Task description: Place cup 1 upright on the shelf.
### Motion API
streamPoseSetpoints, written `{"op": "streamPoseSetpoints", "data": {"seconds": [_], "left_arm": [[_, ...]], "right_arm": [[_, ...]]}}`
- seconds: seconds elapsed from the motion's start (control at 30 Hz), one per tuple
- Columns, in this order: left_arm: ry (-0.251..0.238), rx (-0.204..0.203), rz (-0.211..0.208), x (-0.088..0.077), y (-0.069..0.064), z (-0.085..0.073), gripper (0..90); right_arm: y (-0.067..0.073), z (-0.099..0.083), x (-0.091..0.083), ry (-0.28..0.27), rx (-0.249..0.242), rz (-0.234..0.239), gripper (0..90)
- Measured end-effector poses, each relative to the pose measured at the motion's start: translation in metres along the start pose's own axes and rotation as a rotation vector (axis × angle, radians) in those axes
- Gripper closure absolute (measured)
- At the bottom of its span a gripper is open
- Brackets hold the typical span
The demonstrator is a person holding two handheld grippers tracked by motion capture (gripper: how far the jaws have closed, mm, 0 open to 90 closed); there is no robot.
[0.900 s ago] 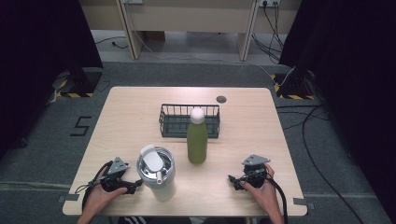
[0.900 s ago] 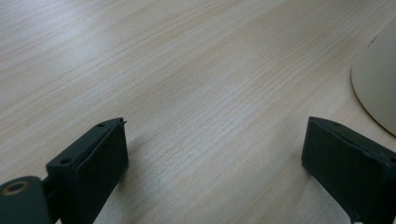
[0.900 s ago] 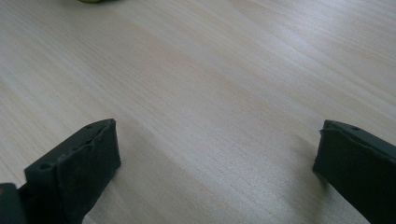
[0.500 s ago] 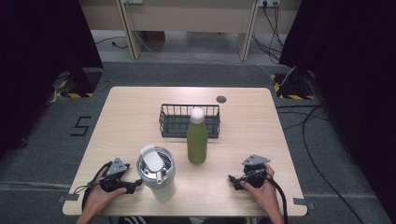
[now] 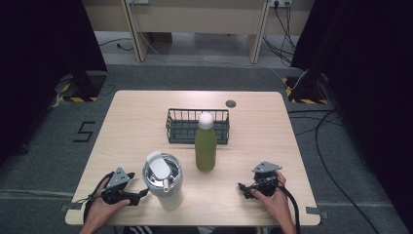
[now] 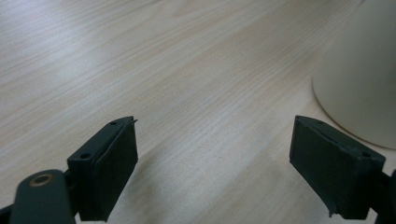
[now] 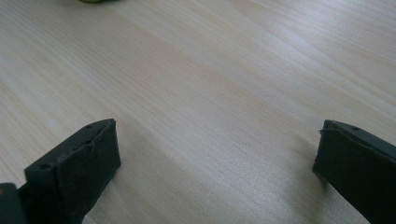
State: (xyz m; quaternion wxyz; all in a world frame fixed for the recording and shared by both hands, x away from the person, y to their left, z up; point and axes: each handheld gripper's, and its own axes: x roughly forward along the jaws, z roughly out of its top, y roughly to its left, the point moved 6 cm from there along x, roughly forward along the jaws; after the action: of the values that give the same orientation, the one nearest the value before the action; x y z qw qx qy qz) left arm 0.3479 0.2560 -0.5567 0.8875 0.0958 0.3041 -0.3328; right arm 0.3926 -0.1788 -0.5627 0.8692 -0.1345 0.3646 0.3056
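So on the table [image 5: 146,122], the wire basket [image 5: 185,126] sits around the middle, slightly far. The bottle [image 5: 205,148] stands right in front of its right half — touching or not, can't tell. The tumbler [image 5: 163,180] is near-left of the bottle, at the near edge. Left gripper [image 5: 141,194] lies just left of the tumbler, right gripper [image 5: 242,187] near-right of the bottle — well apart.

Your cream tumbler [image 5: 163,183] stands upright at the near left of the bench [image 5: 136,122], with a steel lid and a white flip tab. Your green bottle [image 5: 205,142], white-capped, stands upright just right of it, farther back.
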Motion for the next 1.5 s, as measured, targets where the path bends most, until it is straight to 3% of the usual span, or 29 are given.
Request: {"op": "streamPoseSetpoints", "data": {"seconds": [0.33,0.9,1.1,1.5], "left_arm": [[-0.059,-0.018,-0.024,-0.015,-0.012,0.0,15.0],[-0.194,0.008,-0.104,-0.035,-0.04,0.008,14.8],[-0.243,0.038,-0.139,-0.036,-0.055,0.013,14.8],[-0.319,0.059,-0.184,-0.032,-0.076,0.022,14.8]], "right_arm": [[0.0,0.0,0.0,0.001,0.003,0.0,0.3],[0.0,0.0,0.0,0.001,0.004,0.0,0.3],[0.0,0.0,0.0,0.0,-0.001,0.0,0.3],[0.0,0.0,0.0,0.0,0.001,0.0,0.3]]}}
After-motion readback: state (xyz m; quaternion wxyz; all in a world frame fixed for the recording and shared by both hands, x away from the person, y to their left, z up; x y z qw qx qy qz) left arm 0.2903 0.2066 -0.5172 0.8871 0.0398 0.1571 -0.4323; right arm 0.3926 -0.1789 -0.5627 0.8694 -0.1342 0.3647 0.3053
